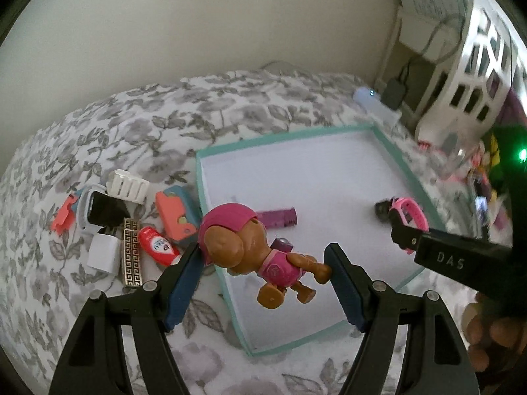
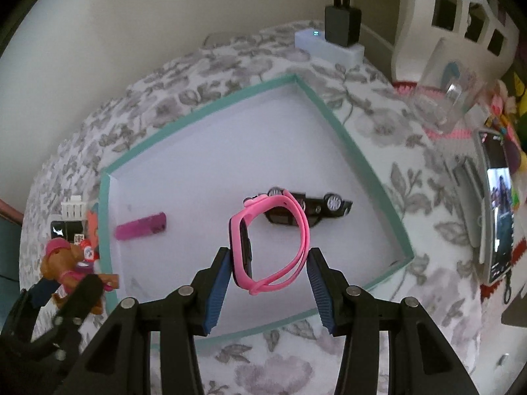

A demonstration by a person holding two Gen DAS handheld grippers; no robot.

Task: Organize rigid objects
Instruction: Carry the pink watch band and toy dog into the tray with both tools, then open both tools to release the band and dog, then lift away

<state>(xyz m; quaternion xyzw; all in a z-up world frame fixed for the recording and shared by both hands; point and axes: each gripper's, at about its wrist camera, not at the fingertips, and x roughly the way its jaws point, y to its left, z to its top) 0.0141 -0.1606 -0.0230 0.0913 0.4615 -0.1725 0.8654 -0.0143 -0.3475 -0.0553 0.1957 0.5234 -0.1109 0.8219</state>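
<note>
A shallow white tray with a teal rim (image 1: 201, 177) (image 2: 210, 108) lies on a floral bedspread. In it are a purple stick (image 1: 278, 217) (image 2: 141, 227) and a black toy car (image 2: 309, 209). My left gripper (image 1: 263, 263) is shut on a brown puppy figure in a pink outfit (image 1: 250, 250), held above the tray's left rim; it also shows in the right wrist view (image 2: 70, 266). My right gripper (image 2: 268, 270) is shut on a pink wristband watch (image 2: 273, 240) above the tray; the watch also shows in the left wrist view (image 1: 406, 214).
Left of the tray lies a pile of small items: a white ribbed piece (image 1: 126, 186), a blue-cased smartwatch (image 1: 102, 212), orange plastic pieces (image 1: 174, 217), a red tube (image 1: 156, 245), a patterned metal bar (image 1: 131, 253), a white block (image 1: 102, 251). A white power bank with charger (image 2: 329, 42) and a phone (image 2: 499, 217) lie beyond.
</note>
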